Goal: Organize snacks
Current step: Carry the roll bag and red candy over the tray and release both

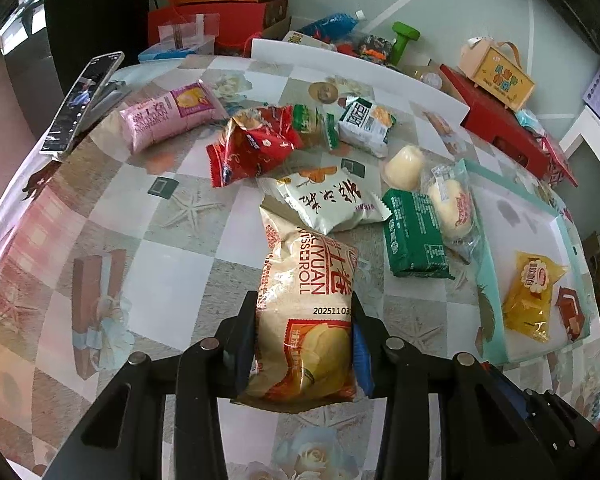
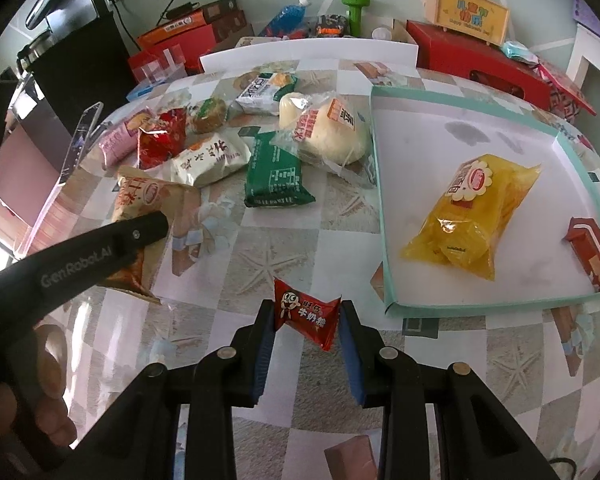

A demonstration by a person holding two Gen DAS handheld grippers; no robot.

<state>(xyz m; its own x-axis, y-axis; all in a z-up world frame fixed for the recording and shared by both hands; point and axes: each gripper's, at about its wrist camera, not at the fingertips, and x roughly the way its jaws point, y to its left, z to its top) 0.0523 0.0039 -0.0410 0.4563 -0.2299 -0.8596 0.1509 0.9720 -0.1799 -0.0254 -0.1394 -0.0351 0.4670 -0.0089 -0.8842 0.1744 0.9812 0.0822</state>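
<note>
Lying lengthwise between two black fingers: a tan swiss roll packet [image 1: 306,316], printed with a date and a yellow roll picture. Hanging pinched at its crimped ends: a small red milk candy [image 2: 306,314] with a cartoon face. Resting flat inside the teal-rimmed tray [image 2: 384,184]: a yellow snack bag [image 2: 466,216]. Crowding together on the tablecloth just beside the tray's left rim: a green packet [image 2: 278,176], a clear-wrapped bun [image 2: 328,130], a white packet [image 2: 210,162], a red bag [image 2: 160,142], a pink roll packet [image 1: 168,118].

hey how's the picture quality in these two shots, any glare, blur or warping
Left wrist view: strong fisheye warping, dark vignetted corners, sharp print on the swiss roll pack. Right wrist view: same bending of the tray edges, window glare on the tablecloth at left, red candy in focus.
</note>
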